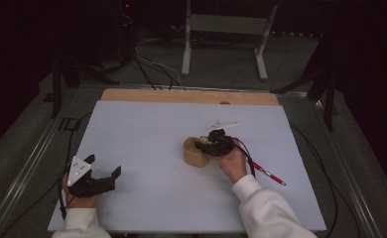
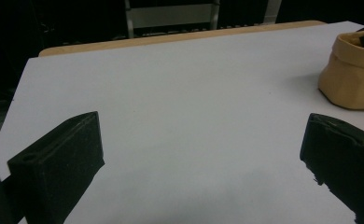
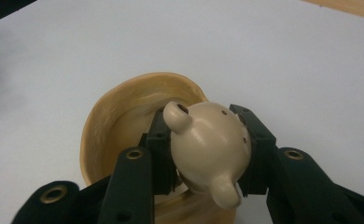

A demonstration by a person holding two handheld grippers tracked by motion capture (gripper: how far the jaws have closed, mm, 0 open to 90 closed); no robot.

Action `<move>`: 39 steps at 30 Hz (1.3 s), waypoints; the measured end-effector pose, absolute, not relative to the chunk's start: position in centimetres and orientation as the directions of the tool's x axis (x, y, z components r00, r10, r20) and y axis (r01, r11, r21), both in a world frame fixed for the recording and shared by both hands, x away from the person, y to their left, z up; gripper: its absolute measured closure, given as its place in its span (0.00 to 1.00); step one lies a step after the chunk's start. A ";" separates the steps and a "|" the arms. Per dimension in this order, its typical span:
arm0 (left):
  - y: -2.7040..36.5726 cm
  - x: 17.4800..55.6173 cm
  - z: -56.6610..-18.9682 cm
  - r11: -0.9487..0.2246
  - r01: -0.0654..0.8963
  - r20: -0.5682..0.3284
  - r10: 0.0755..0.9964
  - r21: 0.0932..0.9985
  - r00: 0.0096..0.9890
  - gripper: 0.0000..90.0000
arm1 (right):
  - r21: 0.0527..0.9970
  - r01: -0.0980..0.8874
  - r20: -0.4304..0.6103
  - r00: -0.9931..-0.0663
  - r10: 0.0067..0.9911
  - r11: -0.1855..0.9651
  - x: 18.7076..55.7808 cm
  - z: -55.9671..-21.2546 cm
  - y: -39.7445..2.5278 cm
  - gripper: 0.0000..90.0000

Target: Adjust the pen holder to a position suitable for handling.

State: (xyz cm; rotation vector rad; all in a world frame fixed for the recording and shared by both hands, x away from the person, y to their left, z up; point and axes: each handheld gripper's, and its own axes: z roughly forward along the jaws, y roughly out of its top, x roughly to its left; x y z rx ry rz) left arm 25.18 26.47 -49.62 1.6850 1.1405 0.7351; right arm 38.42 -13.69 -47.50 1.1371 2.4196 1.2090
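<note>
A tan soft pot (image 1: 194,151) stands near the middle of the white table (image 1: 147,129); its rim also shows in the left gripper view as the pot (image 2: 353,74). My right gripper (image 3: 207,149) is shut on a cream rounded piece with small holes and two stubs (image 3: 211,148), held just over the pot's open mouth (image 3: 124,121). In the high view the right gripper (image 1: 212,145) sits at the pot's right rim. My left gripper (image 1: 103,174) rests near the front left of the table, jaws wide apart with nothing between them.
A red pen (image 1: 271,174) lies on the table to the right of the right hand. A wooden strip (image 1: 191,96) edges the far side of the table. Cables (image 1: 154,69) and a white metal frame (image 1: 224,29) lie on the floor beyond.
</note>
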 end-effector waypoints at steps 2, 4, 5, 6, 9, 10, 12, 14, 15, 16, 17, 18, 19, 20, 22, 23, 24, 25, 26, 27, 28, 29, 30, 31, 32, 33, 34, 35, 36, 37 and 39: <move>26.5 25.2 -49.6 -0.124 0.357 -0.025 0.922 0.926 0.386 0.00 | 0.749 0.553 0.160 -0.686 0.710 0.365 38.2 -47.5 -13.7 0.71; 26.5 25.2 -49.7 -0.127 0.358 -0.023 0.922 0.925 0.387 0.00 | 0.748 0.538 0.137 -0.698 0.703 0.388 37.9 -47.5 -13.6 0.71; 26.4 25.2 -49.7 -0.127 0.360 -0.024 0.922 0.924 0.386 0.00 | 0.750 0.531 0.127 -0.700 0.702 0.394 37.8 -47.5 -13.6 0.70; 26.4 25.2 -49.7 -0.128 0.361 -0.023 0.923 0.924 0.385 0.00 | 0.749 0.536 0.132 -0.697 0.705 0.389 37.8 -47.5 -13.6 0.70; 26.4 25.2 -49.7 -0.127 0.361 -0.024 0.922 0.924 0.386 0.00 | 0.741 0.551 0.148 -0.691 0.707 0.384 37.9 -47.7 -13.8 0.54; 26.4 25.2 -49.7 -0.128 0.361 -0.024 0.922 0.924 0.387 0.00 | 0.731 0.550 0.131 -0.694 0.708 0.404 38.0 -47.8 -13.6 0.49; 26.4 25.2 -49.7 -0.128 0.361 -0.024 0.922 0.924 0.386 0.00 | 0.720 0.547 0.128 -0.709 0.693 0.426 38.0 -47.9 -13.4 0.32; 26.4 25.3 -49.7 -0.127 0.360 -0.023 0.922 0.924 0.386 0.00 | 0.715 0.549 0.111 -0.701 0.705 0.433 37.9 -48.0 -13.2 0.16; 26.4 25.3 -49.8 -0.128 0.360 -0.022 0.922 0.924 0.385 0.00 | 0.723 0.538 0.084 -0.691 0.718 0.434 37.7 -47.9 -13.2 0.13; 26.4 25.3 -49.8 -0.127 0.360 -0.023 0.923 0.924 0.385 0.00 | 0.729 0.531 0.069 -0.684 0.726 0.431 37.6 -47.8 -13.2 0.08; 26.4 25.3 -49.8 -0.128 0.360 -0.023 0.923 0.924 0.385 0.00 | 0.733 0.531 0.071 -0.680 0.729 0.424 37.6 -47.7 -13.3 0.03; 26.4 25.3 -49.8 -0.128 0.361 -0.023 0.923 0.924 0.385 0.00 | 0.738 0.528 0.076 -0.683 0.726 0.420 37.6 -47.5 -13.4 0.02; 26.4 25.3 -49.8 -0.128 0.363 -0.023 0.923 0.923 0.385 0.00 | 0.743 0.519 0.074 -0.691 0.719 0.423 37.6 -47.3 -13.6 0.00; 26.4 25.3 -49.8 -0.128 0.364 -0.023 0.923 0.923 0.385 0.00 | 0.747 0.516 0.074 -0.692 0.718 0.420 37.5 -47.2 -13.7 0.00; 26.4 25.3 -49.8 -0.129 0.363 -0.023 0.923 0.923 0.385 0.00 | 0.759 0.508 0.077 -0.691 0.719 0.407 37.4 -46.8 -14.1 0.00; 26.4 25.3 -49.8 -0.129 0.362 -0.022 0.922 0.923 0.386 0.00 | 0.765 0.504 0.077 -0.690 0.719 0.401 37.3 -46.7 -14.2 0.00; 26.4 25.3 -49.8 -0.129 0.363 -0.023 0.922 0.923 0.386 0.00 | 0.772 0.499 0.079 -0.691 0.719 0.394 37.3 -46.5 -14.4 0.00; 26.4 25.3 -49.8 -0.129 0.363 -0.023 0.922 0.923 0.385 0.00 | 0.780 0.491 0.077 -0.691 0.719 0.387 37.2 -46.3 -14.6 0.00; 26.4 25.3 -49.8 -0.129 0.363 -0.023 0.922 0.923 0.385 0.00 | 0.780 0.491 0.077 -0.691 0.719 0.387 37.2 -46.3 -14.6 0.00; 26.4 25.3 -49.8 -0.129 0.363 -0.023 0.922 0.923 0.386 0.00 | 0.792 0.477 0.066 -0.687 0.723 0.381 36.9 -45.9 -14.9 0.00; 26.4 25.3 -49.8 -0.130 0.364 -0.022 0.922 0.922 0.386 0.00 | 0.799 0.470 0.058 -0.683 0.728 0.376 36.7 -45.7 -15.1 0.00; 26.4 25.3 -49.8 -0.130 0.364 -0.022 0.922 0.922 0.386 0.00 | 0.806 0.462 0.053 -0.677 0.734 0.369 36.4 -45.5 -15.2 0.00; 26.4 25.3 -49.8 -0.130 0.362 -0.022 0.922 0.923 0.386 0.00 | 0.812 0.456 0.047 -0.672 0.739 0.363 36.3 -45.3 -15.4 0.00; 26.4 25.3 -49.8 -0.130 0.362 -0.021 0.922 0.923 0.386 0.00 | 0.818 0.452 0.045 -0.666 0.744 0.355 36.1 -45.0 -15.6 0.00; 26.4 25.3 -49.8 -0.130 0.362 -0.022 0.922 0.923 0.386 0.00 | 0.825 0.449 0.048 -0.661 0.749 0.343 36.0 -44.8 -15.9 0.00; 26.4 25.3 -49.8 -0.130 0.361 -0.021 0.922 0.923 0.386 0.00 | 0.830 0.450 0.055 -0.655 0.753 0.331 35.9 -44.6 -16.2 0.00; 26.4 25.3 -49.8 -0.130 0.360 -0.020 0.922 0.924 0.386 0.00 | 0.834 0.449 0.061 -0.655 0.753 0.322 35.8 -44.4 -16.5 0.00; 26.4 25.3 -49.8 -0.129 0.360 -0.021 0.923 0.924 0.385 0.00 | 0.843 0.439 0.062 -0.654 0.754 0.311 35.7 -44.2 -16.8 0.00; 26.4 25.3 -49.8 -0.129 0.360 -0.021 0.923 0.924 0.385 0.00 | 0.843 0.439 0.062 -0.654 0.754 0.311 35.7 -44.2 -16.8 0.00; 26.4 25.3 -49.8 -0.129 0.361 -0.021 0.923 0.924 0.384 0.00 | 0.858 0.418 0.056 -0.656 0.753 0.300 35.6 -43.9 -17.4 0.00; 26.3 25.3 -49.8 -0.130 0.361 -0.020 0.923 0.924 0.385 0.00 | 0.870 0.397 0.045 -0.653 0.756 0.292 35.3 -43.7 -18.0 0.00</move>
